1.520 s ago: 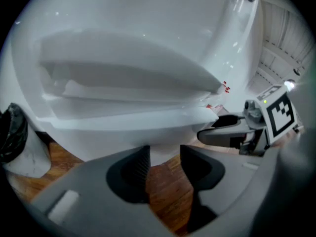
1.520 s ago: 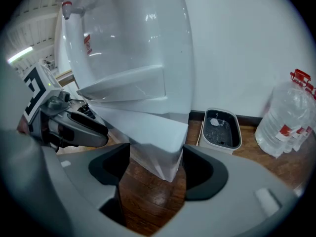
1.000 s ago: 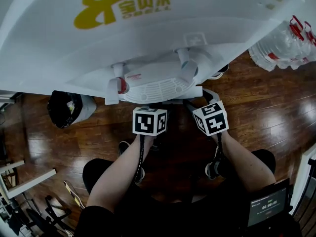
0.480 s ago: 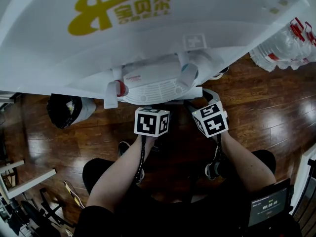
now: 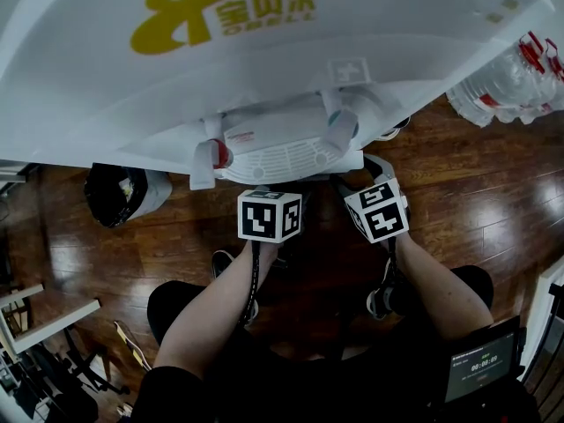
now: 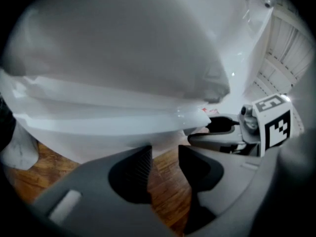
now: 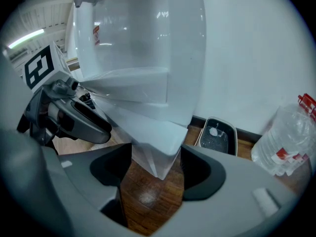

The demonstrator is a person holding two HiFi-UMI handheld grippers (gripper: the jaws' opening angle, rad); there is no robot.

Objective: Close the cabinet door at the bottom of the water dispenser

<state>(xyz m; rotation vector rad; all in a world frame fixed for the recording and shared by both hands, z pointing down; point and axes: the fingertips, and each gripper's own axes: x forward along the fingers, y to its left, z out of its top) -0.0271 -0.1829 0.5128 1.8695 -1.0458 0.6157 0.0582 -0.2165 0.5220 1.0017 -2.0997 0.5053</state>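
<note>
From above, the white water dispenser [image 5: 264,51] fills the head view, its taps and drip tray [image 5: 286,159] jutting toward me. Its bottom cabinet door is hidden under the tray there. Both grippers reach in below the tray, and only their marker cubes show, left [image 5: 269,216] and right [image 5: 381,210]. My left gripper [image 6: 165,162] is open; its jaws have just been closing, with only wood floor between them. My right gripper [image 7: 155,164] stands wide open, and the lower corner of a white panel [image 7: 158,152] hangs between its jaws. I cannot tell whether they touch it.
A black-lined bin [image 5: 119,192] stands left of the dispenser. Clear water bottles [image 5: 511,77] lie at the right, and a grey tray [image 7: 217,135] sits on the wood floor by the wall. My legs and shoes are just behind the grippers.
</note>
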